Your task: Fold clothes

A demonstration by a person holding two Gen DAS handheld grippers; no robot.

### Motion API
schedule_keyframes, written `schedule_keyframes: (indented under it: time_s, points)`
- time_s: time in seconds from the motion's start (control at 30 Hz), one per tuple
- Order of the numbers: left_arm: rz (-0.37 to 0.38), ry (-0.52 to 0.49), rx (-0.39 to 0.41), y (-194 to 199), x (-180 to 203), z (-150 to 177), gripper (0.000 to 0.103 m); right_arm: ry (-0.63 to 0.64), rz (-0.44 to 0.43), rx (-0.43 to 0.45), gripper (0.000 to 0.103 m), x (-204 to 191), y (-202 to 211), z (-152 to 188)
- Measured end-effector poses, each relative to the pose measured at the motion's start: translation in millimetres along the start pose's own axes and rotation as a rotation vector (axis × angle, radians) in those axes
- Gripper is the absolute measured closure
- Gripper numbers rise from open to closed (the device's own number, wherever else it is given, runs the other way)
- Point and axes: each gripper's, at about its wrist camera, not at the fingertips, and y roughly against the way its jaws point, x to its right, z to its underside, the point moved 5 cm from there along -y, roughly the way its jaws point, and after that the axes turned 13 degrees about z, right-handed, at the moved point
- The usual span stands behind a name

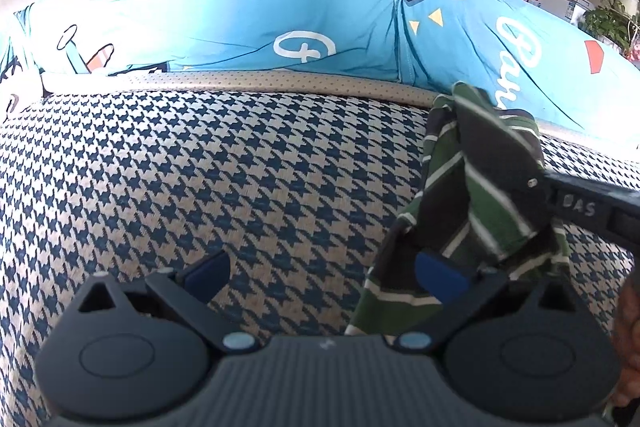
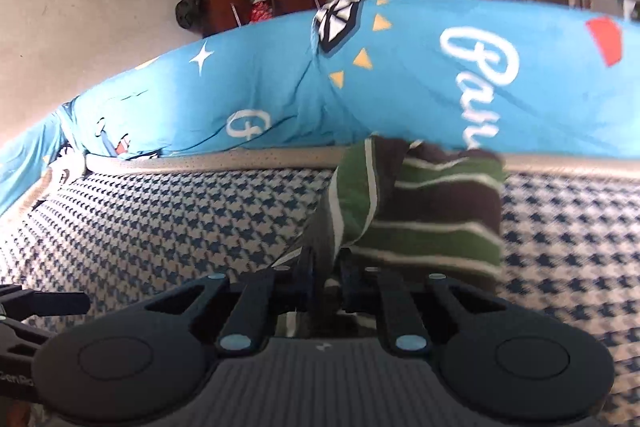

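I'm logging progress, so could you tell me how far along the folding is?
Nothing looks folded yet. In hand: the right gripper is shut on the green, brown and white striped garment, which hangs bunched above the blue houndstooth cushion. The left gripper is open, holding nothing. Left: spreading it flat and making every fold.

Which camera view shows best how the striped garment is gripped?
The left wrist view: the striped garment hangs clamped in the right tongs, seen from the side. In the right wrist view, the cloth fills the shut right tongs, hiding the grip.
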Motion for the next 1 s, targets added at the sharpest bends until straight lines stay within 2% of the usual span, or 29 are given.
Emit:
schedule_keyframes:
  time_s: [0.13, 0.3, 0.43, 0.5, 0.7, 0.77, 0.93, 1.0]
  points:
    - [0.006, -0.011, 0.005, 1, 5, -1, 0.000, 0.079, 0.116, 0.062, 0.089, 13, 27, -13]
    - [0.008, -0.020, 0.005, 1, 9, -1, 0.000, 0.163, 0.269, 0.042, 0.089, 42, 41, -14]
    - [0.009, -0.021, -0.001, 0, 9, -1, 0.000, 0.174, 0.321, 0.015, 0.089, 63, 42, -15]
    - [0.010, -0.018, -0.004, -1, 9, -1, 0.000, 0.181, 0.304, -0.006, 0.089, 65, 38, -11]
    - [0.012, -0.024, -0.014, -4, 10, -1, 0.000, 0.146, 0.178, -0.060, 0.088, 47, 19, 10]
    - [0.014, -0.023, -0.014, -3, 10, 0, 0.000, 0.126, 0.126, -0.081, 0.083, 40, 13, 16]
    - [0.016, -0.010, -0.008, -1, 7, -1, 0.000, 0.012, 0.056, -0.090, 0.054, 53, 21, 6]
    - [0.014, -0.010, -0.007, -1, 7, -1, 0.000, -0.046, 0.030, -0.084, 0.050, 63, 27, -2]
